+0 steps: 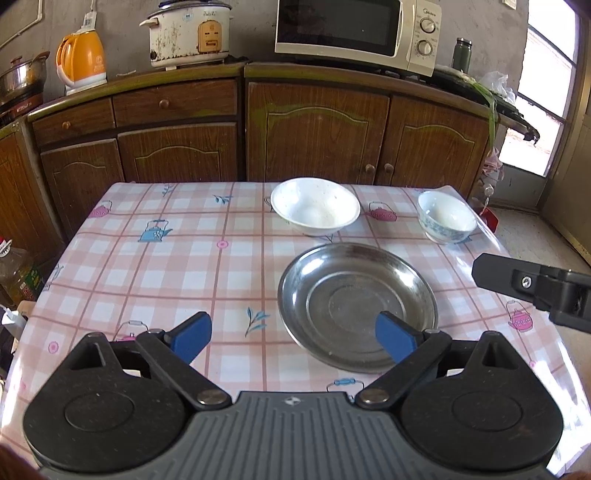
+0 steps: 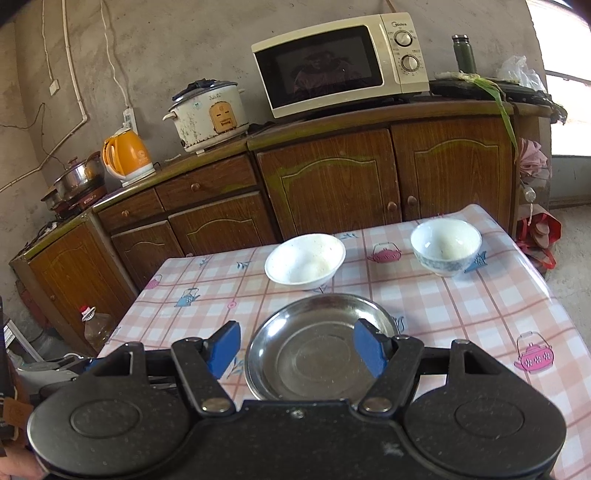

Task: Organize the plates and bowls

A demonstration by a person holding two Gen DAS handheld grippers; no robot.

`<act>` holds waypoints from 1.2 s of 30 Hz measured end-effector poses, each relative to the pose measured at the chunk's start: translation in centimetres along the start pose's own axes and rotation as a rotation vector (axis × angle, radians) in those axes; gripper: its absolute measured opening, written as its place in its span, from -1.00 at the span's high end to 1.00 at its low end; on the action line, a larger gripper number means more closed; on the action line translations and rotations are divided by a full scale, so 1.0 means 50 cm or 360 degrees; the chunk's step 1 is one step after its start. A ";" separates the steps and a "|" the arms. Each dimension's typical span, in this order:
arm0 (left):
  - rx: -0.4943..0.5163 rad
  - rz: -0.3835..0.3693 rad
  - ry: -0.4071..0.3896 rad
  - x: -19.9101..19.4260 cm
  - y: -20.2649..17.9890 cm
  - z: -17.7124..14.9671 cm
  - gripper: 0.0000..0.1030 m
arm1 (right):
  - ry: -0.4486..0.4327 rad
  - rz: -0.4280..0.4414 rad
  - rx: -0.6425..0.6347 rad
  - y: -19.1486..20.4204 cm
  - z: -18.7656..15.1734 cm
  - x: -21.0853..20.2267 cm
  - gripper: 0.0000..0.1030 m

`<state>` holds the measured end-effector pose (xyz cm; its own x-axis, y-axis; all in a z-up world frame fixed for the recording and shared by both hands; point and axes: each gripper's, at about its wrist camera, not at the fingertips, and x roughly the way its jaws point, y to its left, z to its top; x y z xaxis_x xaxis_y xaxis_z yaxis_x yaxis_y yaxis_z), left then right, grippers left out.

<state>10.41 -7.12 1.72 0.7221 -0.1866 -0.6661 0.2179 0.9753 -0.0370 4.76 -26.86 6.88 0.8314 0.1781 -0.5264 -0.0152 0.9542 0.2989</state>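
Note:
A steel plate (image 1: pixel 356 304) lies on the checked tablecloth, near the front right. Behind it stands a wide white bowl (image 1: pixel 315 205), and to the right a smaller blue-patterned bowl (image 1: pixel 446 216). My left gripper (image 1: pixel 293 338) is open and empty, above the table just left of the plate. My right gripper (image 2: pixel 297 350) is open and empty, hovering over the plate (image 2: pixel 314 350); its black body also shows in the left wrist view (image 1: pixel 535 291). The right wrist view shows the white bowl (image 2: pixel 304 264) and the small bowl (image 2: pixel 446 245) too.
The table (image 1: pixel 147 258) stands before brown cabinets (image 1: pixel 314 129) that carry a microwave (image 1: pixel 354 29), a rice cooker (image 1: pixel 188 33), an orange kettle (image 1: pixel 81 61) and a steel pot (image 1: pixel 22 75). An oil bottle (image 1: pixel 14 273) stands on the floor at left.

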 end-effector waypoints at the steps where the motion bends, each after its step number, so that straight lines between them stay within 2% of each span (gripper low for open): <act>1: 0.0005 0.0001 -0.0003 0.003 0.001 0.007 -0.91 | -0.0002 0.0005 -0.0003 0.002 0.006 0.005 -0.57; 18: 0.0028 0.0006 -0.0008 0.083 0.021 0.089 -0.91 | 0.0013 0.0022 0.0005 -0.005 0.092 0.121 -0.57; 25: 0.0011 0.0035 0.0011 0.149 0.045 0.122 -0.91 | 0.0034 -0.0003 0.0007 -0.028 0.117 0.195 -0.57; 36: -0.0008 0.0037 0.0042 0.284 0.070 0.189 -0.90 | 0.0128 -0.0056 0.0001 -0.078 0.161 0.358 -0.57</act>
<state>27.63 -7.49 -0.83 0.7096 -0.1607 -0.6861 0.1980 0.9799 -0.0247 24.15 -29.31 2.72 0.7841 0.1633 -0.5987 0.0137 0.9600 0.2798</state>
